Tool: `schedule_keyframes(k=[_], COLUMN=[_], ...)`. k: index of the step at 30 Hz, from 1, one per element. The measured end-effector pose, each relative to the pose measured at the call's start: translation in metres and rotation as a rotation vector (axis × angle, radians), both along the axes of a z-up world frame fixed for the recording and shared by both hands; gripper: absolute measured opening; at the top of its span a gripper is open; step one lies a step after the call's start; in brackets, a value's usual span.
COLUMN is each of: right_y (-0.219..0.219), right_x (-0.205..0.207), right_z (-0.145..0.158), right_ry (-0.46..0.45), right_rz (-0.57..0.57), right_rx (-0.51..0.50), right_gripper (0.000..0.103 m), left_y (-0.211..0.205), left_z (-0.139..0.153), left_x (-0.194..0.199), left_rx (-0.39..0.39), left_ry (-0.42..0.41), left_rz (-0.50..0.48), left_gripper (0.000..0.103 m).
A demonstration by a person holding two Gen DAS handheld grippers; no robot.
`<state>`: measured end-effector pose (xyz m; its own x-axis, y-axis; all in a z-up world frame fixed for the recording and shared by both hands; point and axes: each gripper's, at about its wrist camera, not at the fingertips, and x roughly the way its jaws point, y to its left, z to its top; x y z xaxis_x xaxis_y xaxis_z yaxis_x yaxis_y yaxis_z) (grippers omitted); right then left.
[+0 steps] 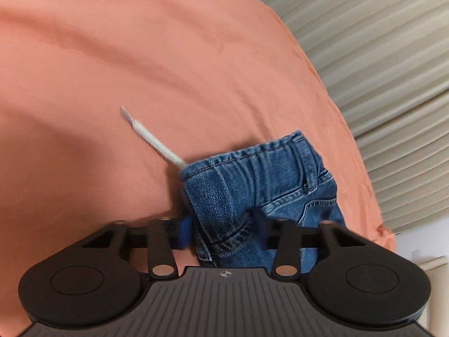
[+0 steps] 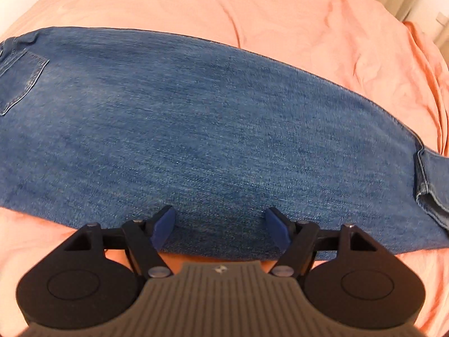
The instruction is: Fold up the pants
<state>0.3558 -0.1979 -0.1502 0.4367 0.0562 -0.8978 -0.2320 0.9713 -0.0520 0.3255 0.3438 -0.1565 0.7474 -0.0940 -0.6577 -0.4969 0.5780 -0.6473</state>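
Salmon bedsheet (image 2: 322,28) carries the jeans (image 2: 196,129), legs stacked lengthwise. Left gripper (image 1: 221,233) pinches the waistband; right gripper (image 2: 220,226) hovers spread over the near leg edge. Lifting both ends level should keep the fold square.

Blue denim on salmon-pink cloth

Ahead of the left gripper (image 1: 224,236) the pants (image 1: 261,179) are mid-blue denim with paler stitching; a white drawstring (image 1: 153,137) trails out; the sheet (image 1: 112,56) is salmon-pink; the curtain (image 1: 378,56) beyond is beige, ribbed; the right gripper (image 2: 220,224) is black with blue pads (image 2: 164,224).
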Motion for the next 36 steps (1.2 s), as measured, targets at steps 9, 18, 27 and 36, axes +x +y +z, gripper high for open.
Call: schedule_keyframes(k=[9, 18, 27, 36], right_y=[0.01, 0.019, -0.024, -0.067], right_x=[-0.01, -0.045, -0.047, -0.022], right_z=[0.012, 0.038, 0.027, 0.014], right_ry=[-0.012, -0.058, -0.1, -0.096], right_rz=[0.02, 0.057, -0.099, -0.283], right_rx=[-0.062, 0.008, -0.024, 0.098], right_gripper=[0.067, 0.062, 0.047, 0.036], left_y=[-0.046, 0.022, 0.05, 0.037], left_z=[0.109, 0.157, 0.077, 0.085], left_x=[-0.016, -0.097, -0.088, -0.051], left_rx=[0.389, 0.556, 0.689, 0.734], left_ry=[-0.075, -0.057, 0.218, 0.374], left_rz=[-0.121, -0.02, 0.014, -0.022], left_gripper=[0.017, 0.017, 0.019, 0.057])
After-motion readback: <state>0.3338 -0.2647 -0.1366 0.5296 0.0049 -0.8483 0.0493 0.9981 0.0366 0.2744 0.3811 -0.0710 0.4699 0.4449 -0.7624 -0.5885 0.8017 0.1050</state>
